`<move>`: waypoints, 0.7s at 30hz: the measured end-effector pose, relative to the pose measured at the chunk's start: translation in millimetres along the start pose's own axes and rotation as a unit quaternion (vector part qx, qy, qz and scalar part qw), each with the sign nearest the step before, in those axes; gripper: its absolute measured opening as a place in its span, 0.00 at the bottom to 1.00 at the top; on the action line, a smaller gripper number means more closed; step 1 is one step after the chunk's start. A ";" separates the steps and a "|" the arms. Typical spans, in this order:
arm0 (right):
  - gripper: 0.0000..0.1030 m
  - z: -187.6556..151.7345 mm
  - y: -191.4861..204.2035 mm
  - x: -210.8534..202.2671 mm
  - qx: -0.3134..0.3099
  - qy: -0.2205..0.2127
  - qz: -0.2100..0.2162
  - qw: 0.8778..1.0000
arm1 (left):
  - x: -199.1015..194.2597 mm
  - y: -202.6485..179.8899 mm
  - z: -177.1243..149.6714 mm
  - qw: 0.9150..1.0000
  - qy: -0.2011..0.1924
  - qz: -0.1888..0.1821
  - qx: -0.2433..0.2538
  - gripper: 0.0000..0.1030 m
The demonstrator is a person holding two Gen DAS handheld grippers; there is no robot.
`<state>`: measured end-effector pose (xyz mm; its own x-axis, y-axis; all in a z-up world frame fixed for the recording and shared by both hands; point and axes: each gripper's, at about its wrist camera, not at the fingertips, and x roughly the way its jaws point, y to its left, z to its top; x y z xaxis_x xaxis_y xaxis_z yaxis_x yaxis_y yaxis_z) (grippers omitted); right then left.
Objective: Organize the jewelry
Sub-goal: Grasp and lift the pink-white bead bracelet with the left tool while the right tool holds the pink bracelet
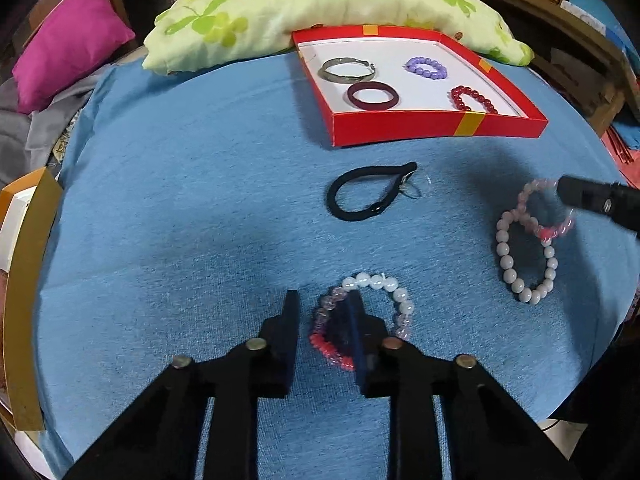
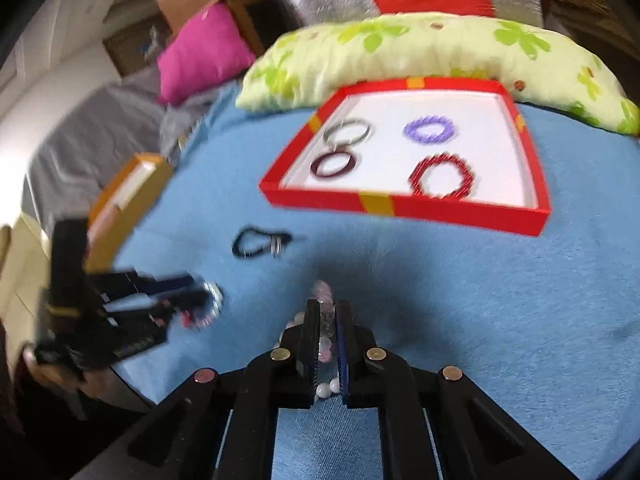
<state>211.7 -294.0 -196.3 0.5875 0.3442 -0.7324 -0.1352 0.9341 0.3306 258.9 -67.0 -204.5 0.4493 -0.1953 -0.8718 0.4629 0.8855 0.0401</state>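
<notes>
Two beaded bracelets (image 1: pixel 362 320) (image 2: pixel 326 320) sit between the jaws.

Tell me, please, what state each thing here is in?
Red box: open, holding four bracelets.
Left gripper: fingers open, straddling the mixed-bead bracelet rim.
Right gripper: shut on the pink bracelet.
White bracelet: flat, overlapping pink bracelet.
Black hair tie: loose on cloth.

Motion blur smears the left claw (image 2: pixel 200 304) and bracelet (image 2: pixel 208 308)
</notes>
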 end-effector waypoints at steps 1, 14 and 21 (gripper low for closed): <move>0.08 2.2 -5.3 -4.5 0.010 -0.006 0.004 1.000 | 0.8 -1.3 1.1 1.000 -0.001 -0.003 0.000 0.13; 0.08 5.6 -59.1 -28.4 0.077 -0.023 -0.042 0.996 | -10.4 3.5 10.7 0.999 -0.029 -0.013 -0.013 0.08; 0.08 0.5 -84.2 -24.8 0.106 -0.005 -0.077 0.991 | -12.6 -0.4 12.3 1.000 -0.028 0.005 0.008 0.22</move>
<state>208.9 -381.3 -205.7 0.5954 0.1966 -0.7790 0.1272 0.9343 0.3330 262.4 -70.1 -187.6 0.4953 -0.2094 -0.8431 0.4694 0.8812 0.0569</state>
